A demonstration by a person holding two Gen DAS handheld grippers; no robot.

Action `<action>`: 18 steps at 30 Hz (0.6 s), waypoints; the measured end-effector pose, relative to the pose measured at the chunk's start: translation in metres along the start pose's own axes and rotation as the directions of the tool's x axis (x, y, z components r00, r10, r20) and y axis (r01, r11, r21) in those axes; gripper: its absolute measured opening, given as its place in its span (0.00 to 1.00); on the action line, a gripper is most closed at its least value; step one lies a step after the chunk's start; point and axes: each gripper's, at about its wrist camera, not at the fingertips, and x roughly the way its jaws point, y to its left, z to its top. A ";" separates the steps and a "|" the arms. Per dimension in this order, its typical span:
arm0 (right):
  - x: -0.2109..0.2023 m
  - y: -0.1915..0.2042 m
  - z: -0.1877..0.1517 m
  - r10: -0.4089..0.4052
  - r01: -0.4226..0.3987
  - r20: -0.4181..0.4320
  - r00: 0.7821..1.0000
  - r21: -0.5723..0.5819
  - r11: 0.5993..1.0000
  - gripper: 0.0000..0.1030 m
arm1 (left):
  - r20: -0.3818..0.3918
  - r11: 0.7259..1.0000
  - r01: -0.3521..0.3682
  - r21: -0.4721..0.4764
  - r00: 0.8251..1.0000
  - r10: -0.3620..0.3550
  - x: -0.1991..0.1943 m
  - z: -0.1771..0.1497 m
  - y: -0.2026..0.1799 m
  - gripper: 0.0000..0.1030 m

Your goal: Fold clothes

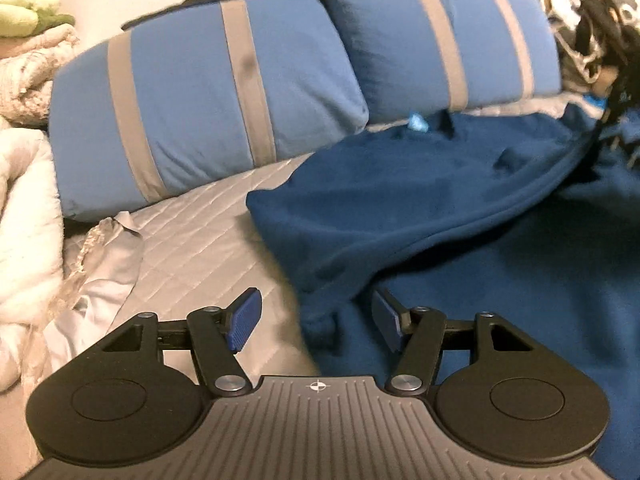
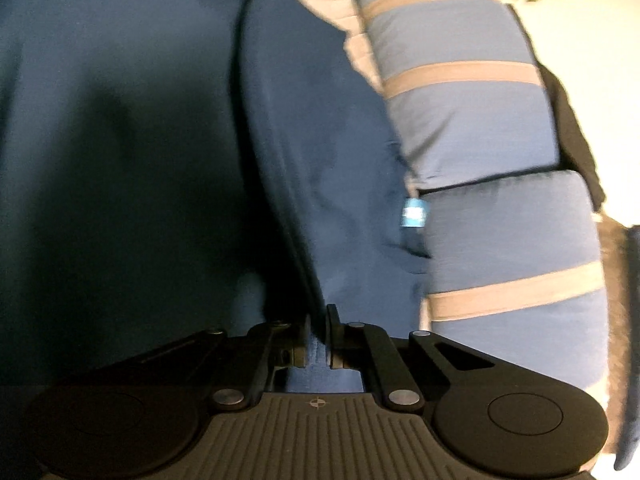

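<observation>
Jaws of the right gripper [image 2: 319, 334] pinched on the blue garment [image 2: 312, 128]; left gripper [image 1: 316, 322] spread over its edge, empty.

place: home bedroom — quilted bed [image 1: 208, 208] | striped blue pillows [image 1: 192, 112] | rumpled pale bedding [image 1: 24, 208]

left gripper [image 1: 316, 320] has its fingers [image 1: 244, 320] spread well apart, blue pads angled in toward each other, nothing pinched between them, whole thing tipped a bit downward. right gripper [image 2: 319, 344] is rolled sideways with its fingers [image 2: 333, 332] clamped nearly together, a thin fold of the blue garment [image 2: 160, 120] squeezed between them.
</observation>
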 end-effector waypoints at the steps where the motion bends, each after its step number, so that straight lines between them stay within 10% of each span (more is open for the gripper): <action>1: -0.002 -0.005 0.001 -0.010 0.009 0.003 1.000 0.013 1.000 0.08 | -0.014 1.000 -0.011 0.028 1.000 0.011 0.009 -0.001 -0.001 0.59; 4: -0.006 -0.017 0.003 -0.035 0.034 0.007 0.999 0.050 0.998 0.08 | -0.056 0.992 -0.042 0.120 0.997 0.049 0.031 -0.003 -0.007 0.58; 10: -0.010 -0.024 -0.004 -0.073 0.074 -0.019 0.997 0.074 0.994 0.08 | -0.081 0.997 -0.054 0.060 0.995 0.058 0.035 0.003 -0.002 0.17; 18: -0.051 -0.020 -0.007 -0.193 0.191 -0.024 0.981 -0.049 0.980 0.08 | -0.102 0.994 -0.084 0.077 0.991 0.091 0.035 0.006 -0.003 0.14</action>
